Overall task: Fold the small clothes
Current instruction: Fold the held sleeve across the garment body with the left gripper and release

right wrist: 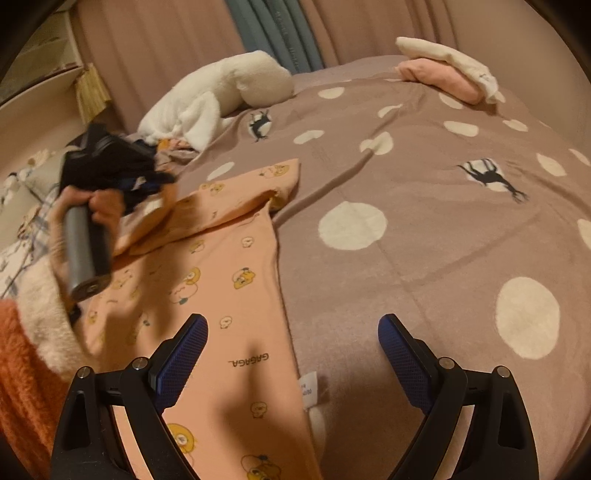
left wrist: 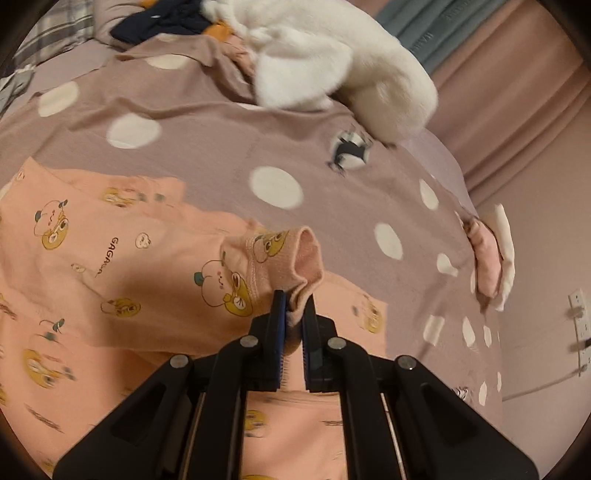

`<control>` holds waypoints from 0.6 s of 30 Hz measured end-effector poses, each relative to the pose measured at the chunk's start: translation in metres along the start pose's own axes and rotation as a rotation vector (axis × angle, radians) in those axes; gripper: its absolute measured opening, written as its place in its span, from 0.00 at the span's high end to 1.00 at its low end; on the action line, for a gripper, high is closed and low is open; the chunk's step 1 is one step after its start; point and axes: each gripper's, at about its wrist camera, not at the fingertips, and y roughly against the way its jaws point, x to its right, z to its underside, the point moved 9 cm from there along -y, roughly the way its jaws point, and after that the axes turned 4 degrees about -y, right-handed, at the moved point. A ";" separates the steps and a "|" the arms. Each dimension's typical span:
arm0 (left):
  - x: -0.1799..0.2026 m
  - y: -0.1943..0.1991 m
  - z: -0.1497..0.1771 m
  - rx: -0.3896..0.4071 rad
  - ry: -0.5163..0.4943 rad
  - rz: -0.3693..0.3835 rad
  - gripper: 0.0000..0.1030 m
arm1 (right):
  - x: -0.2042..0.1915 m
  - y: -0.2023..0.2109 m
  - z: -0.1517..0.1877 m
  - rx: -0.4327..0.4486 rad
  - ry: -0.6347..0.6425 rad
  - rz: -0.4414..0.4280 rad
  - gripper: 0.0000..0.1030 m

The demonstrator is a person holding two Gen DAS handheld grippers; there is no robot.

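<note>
A small pink garment printed with cartoon bears lies spread on the mauve polka-dot blanket. My left gripper is shut on the garment's sleeve cuff and holds it lifted over the body of the garment. In the right wrist view the garment lies at lower left, and the left gripper shows blurred at its far sleeve. My right gripper is wide open and empty, low over the garment's right edge and its white label.
A white plush toy lies at the far side, with dark clothes beside it. A folded pink and white stack sits near the blanket's edge. Pink curtains hang behind.
</note>
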 end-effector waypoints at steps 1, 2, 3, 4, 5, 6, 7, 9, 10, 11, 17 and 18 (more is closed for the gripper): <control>0.008 -0.003 0.002 0.000 -0.017 -0.007 0.94 | 0.000 -0.001 0.000 0.004 -0.003 -0.013 0.10; 0.014 -0.006 0.004 -0.002 -0.029 -0.008 0.94 | -0.001 -0.003 -0.001 0.009 -0.015 -0.036 0.10; 0.021 -0.009 0.007 -0.006 -0.039 -0.004 0.93 | -0.001 -0.004 -0.001 0.009 -0.022 -0.053 0.10; 0.028 -0.013 0.010 -0.012 -0.047 -0.002 0.93 | -0.002 -0.005 0.000 0.008 -0.030 -0.075 0.10; 0.034 -0.017 0.013 -0.021 -0.062 -0.001 0.92 | -0.002 -0.006 0.000 0.008 -0.039 -0.102 0.10; 0.040 -0.021 0.017 -0.029 -0.084 -0.007 0.92 | -0.003 -0.008 0.001 0.009 -0.045 -0.128 0.10; 0.045 -0.026 0.022 -0.031 -0.107 -0.026 0.92 | -0.004 -0.010 0.003 0.006 -0.048 -0.146 0.10; 0.051 -0.032 0.029 -0.029 -0.127 -0.051 0.92 | -0.002 -0.017 0.008 -0.017 -0.045 -0.145 0.10; 0.055 -0.037 0.034 -0.046 -0.131 -0.041 0.92 | 0.000 -0.021 0.012 -0.025 -0.031 -0.141 0.10; 0.058 -0.042 0.039 -0.066 -0.131 -0.029 0.92 | 0.000 -0.023 0.014 -0.025 -0.015 -0.143 0.10; 0.079 -0.061 0.061 -0.142 -0.123 0.020 0.90 | 0.000 -0.022 0.015 -0.017 -0.007 -0.176 0.10; 0.084 -0.062 0.065 -0.166 -0.104 0.065 0.89 | 0.002 -0.022 0.015 -0.015 -0.014 -0.190 0.09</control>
